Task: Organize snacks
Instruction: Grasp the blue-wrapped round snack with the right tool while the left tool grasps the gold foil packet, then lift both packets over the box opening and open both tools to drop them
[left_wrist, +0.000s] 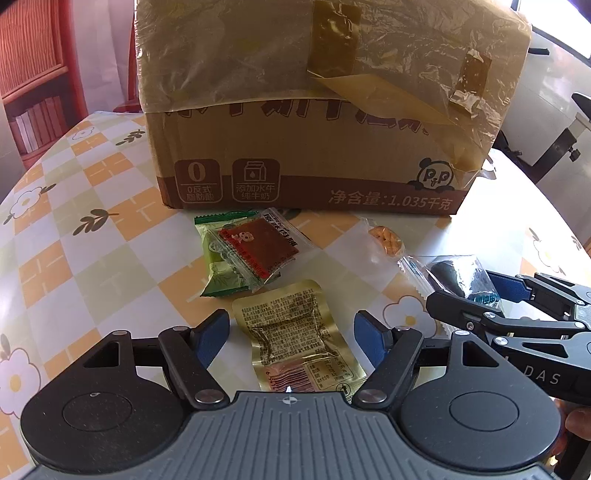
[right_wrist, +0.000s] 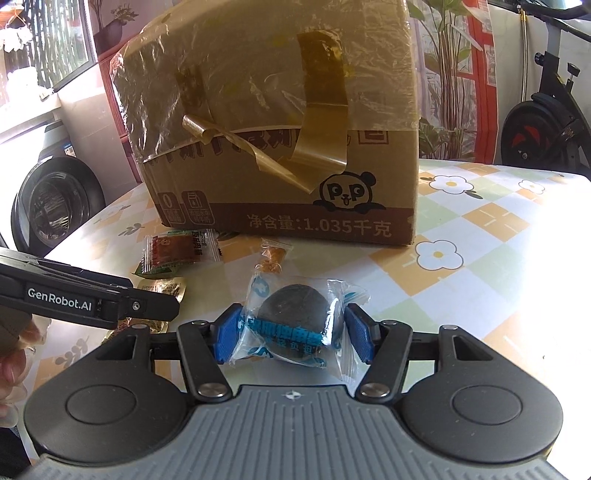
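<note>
The left gripper (left_wrist: 291, 332) hung with its jaws wide on either side of a gold packet (left_wrist: 295, 336) lying flat on the checked tablecloth (left_wrist: 74, 229), touching neither side. The right gripper (right_wrist: 291, 334) had its blue pads (right_wrist: 226, 332) set against both sides of a clear-wrapped dark snack (right_wrist: 295, 321), near the table's right. Farther off lay a red packet (left_wrist: 258, 245) atop a green packet (left_wrist: 218, 266) and an orange snack (left_wrist: 386, 238), just before the taped cardboard box (left_wrist: 314, 122).
</note>
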